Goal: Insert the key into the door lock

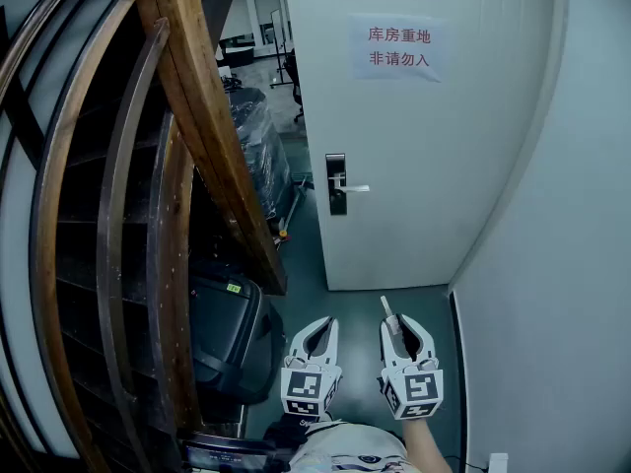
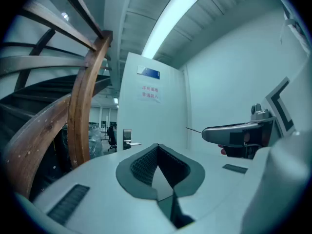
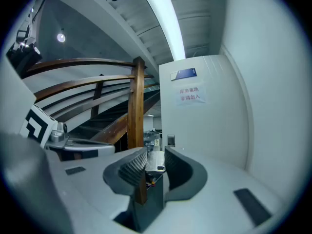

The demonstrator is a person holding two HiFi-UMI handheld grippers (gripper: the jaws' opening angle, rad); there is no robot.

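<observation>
The key sits low in the head view, at about 5 o'clock from the picture's centre. It is clamped between the jaws of the right gripper, with its pale head wedged against the ribbed pads and its thin blade poking out past the tips. The blade points along the gripper's own axis, probably so that a straight push forward will carry it into a keyhole. In the right gripper view the key's head fills the gap between the jaws, so they stand wide yet are clenched on it. The door lock, a dark plate with a lever handle sticking out to its 3 o'clock side, lies well apart from the blade, at roughly 11 o'clock from it. The approach therefore looks hardly begun. The left gripper hangs just beside the right one at its 9 o'clock. Its jaws are pressed together on nothing, so it seems merely parked out of the way. The door carries a paper notice at 12 o'clock and stands ajar, with a lit room visible past its edge. A wooden stair rail sweeps across 9 to 11 o'clock above a black case, and a plain wall closes off 3 o'clock, which leaves a narrow lane to the lock.
</observation>
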